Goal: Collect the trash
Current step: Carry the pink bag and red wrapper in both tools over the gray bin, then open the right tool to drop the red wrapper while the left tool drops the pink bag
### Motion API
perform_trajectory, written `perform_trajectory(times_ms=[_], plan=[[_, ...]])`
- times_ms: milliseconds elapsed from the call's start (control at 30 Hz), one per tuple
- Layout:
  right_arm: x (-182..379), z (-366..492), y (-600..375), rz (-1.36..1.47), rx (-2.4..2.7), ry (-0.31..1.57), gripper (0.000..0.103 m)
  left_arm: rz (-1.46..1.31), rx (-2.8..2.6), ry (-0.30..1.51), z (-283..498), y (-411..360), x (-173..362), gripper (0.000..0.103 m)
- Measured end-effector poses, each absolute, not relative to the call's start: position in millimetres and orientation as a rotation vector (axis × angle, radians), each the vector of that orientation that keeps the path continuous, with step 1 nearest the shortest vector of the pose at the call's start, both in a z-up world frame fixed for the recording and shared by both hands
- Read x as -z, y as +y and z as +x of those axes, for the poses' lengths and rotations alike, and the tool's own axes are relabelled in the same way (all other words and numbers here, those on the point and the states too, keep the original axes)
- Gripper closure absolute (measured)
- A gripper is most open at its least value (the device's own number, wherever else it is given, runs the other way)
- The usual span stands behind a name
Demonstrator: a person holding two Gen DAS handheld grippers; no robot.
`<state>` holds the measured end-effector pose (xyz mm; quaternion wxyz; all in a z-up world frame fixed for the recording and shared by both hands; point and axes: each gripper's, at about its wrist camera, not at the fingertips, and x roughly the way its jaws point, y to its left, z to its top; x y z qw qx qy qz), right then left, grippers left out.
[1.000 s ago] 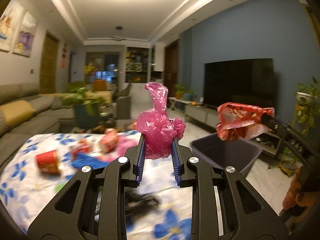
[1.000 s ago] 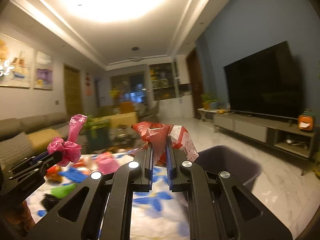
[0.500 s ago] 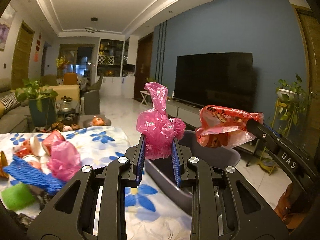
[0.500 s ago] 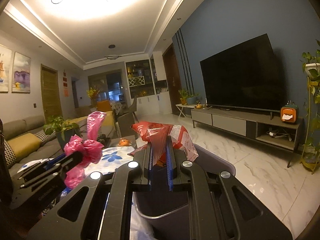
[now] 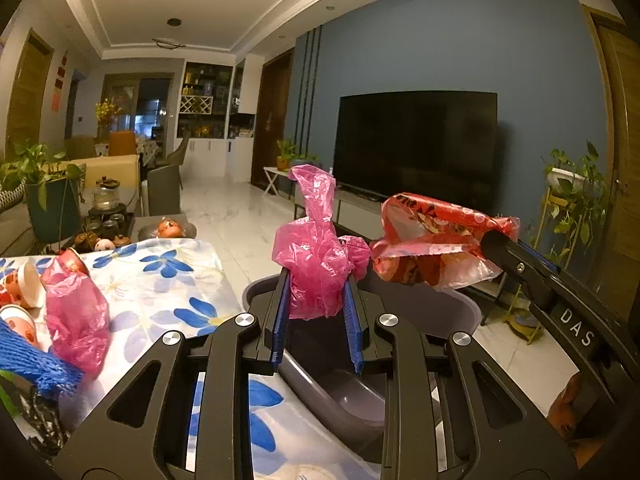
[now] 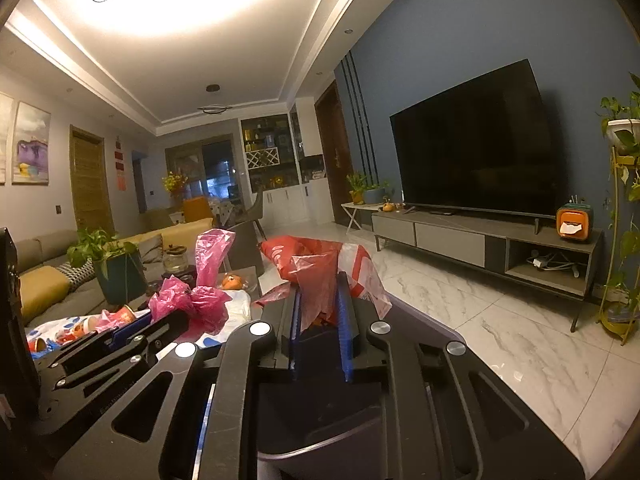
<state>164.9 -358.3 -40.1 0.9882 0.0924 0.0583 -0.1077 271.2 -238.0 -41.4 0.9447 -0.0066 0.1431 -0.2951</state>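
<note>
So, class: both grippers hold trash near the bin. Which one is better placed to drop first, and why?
Left, narrowly. The left gripper holds its pink bag directly over the bin opening. The right gripper holds its red bag over the rim, so it could likely follow.

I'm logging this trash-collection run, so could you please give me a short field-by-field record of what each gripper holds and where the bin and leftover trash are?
left gripper: shut on pink plastic bag, held above the bin
right gripper: shut on red snack wrapper, also above the bin
bin: grey, open, beside the table edge; only a bare part of its inside shows
table: white cloth with blue flowers
trash left on table: second pink bag, blue foam net, red-and-white cups
</note>
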Motion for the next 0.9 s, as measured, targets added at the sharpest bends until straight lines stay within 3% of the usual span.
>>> perform_trajectory(times_ms=[367, 567, 900], plan=[[47, 176, -369, 0.209, 0.208, 0.129, 0.074, -0.029, 0.665, 0.344, 288, -252, 57, 0.075], [45, 174, -371, 0.219, 0.217, 0.123, 0.063, -0.032, 0.650, 0.347, 292, -254, 62, 0.053], [46, 173, -371, 0.229, 0.222, 0.140, 0.056, -0.053, 0.600, 0.356, 287, -238, 62, 0.036]])
